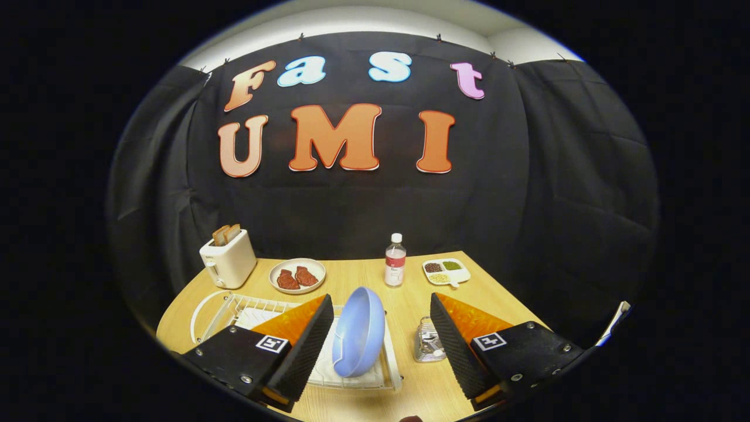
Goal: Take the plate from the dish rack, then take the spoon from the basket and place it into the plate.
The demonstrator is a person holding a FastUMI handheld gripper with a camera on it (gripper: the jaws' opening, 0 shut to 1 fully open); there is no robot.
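The black ribbed-pad gripper (382, 340), fingers spread wide and empty, hangs above the round pale-blue plate (358, 340) standing on edge in the white wire dish rack (234, 310), so it should descend squarely and pinch the upper rim, avoiding the metal basket (426, 343) alongside.

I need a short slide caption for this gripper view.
Open gripper approaches the blue plate standing in the dish rack.

At the table's (404, 308) far edge stand a white toaster (228, 264) with bread, upper left, a plate of meat (297, 275), a water bottle (395, 260) and a divided snack tray (446, 272).
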